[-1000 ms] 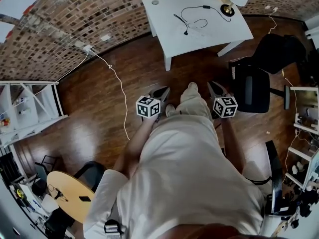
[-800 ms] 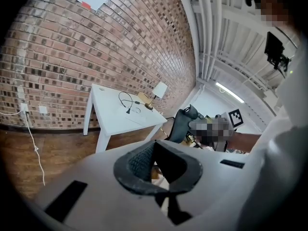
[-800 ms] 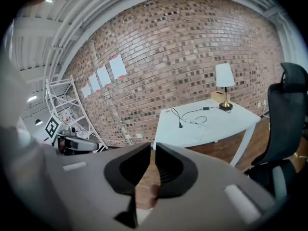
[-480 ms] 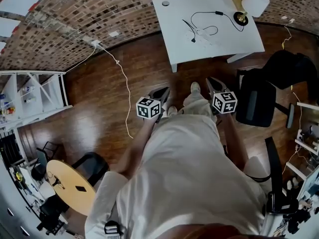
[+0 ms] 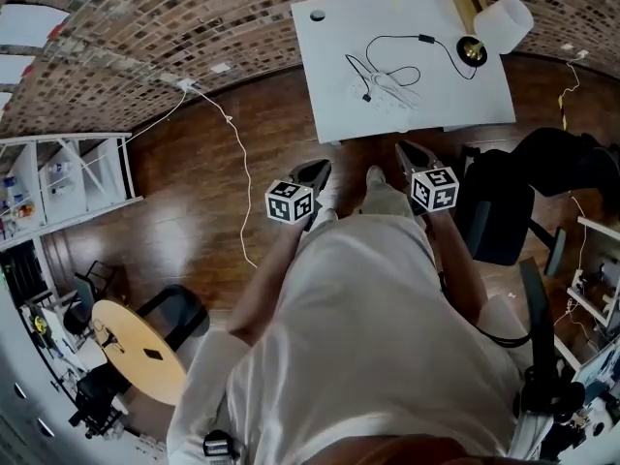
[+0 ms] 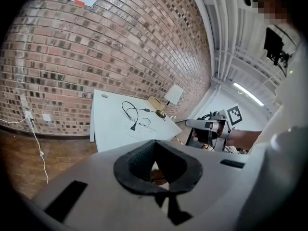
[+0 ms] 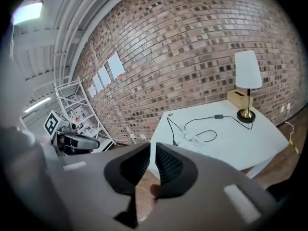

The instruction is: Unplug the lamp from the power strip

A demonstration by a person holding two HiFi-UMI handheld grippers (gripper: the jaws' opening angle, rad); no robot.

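Note:
A white table (image 5: 436,95) stands ahead by the brick wall. On it stands a lamp (image 5: 504,22) with a white shade and a brass base. Its black cord (image 5: 392,39) loops across the top to a white power strip (image 5: 392,87). My left gripper (image 5: 315,170) and right gripper (image 5: 402,149) hang side by side in front of my body, short of the table's near edge. Both are shut with nothing in them. The right gripper view shows the lamp (image 7: 248,69), the power strip (image 7: 191,139) and its own shut gripper (image 7: 153,148). The left gripper (image 6: 155,146) faces the table (image 6: 108,124).
A black office chair (image 5: 494,216) stands close on my right, beside the table. A white cable (image 5: 237,163) trails across the wood floor from a wall socket. White shelving (image 5: 68,177) stands at the left and a round wooden table (image 5: 145,352) behind me on the left.
The white table has come nearer to me and sits lower in the head view. Both grippers have moved forward with my body and stay shut.

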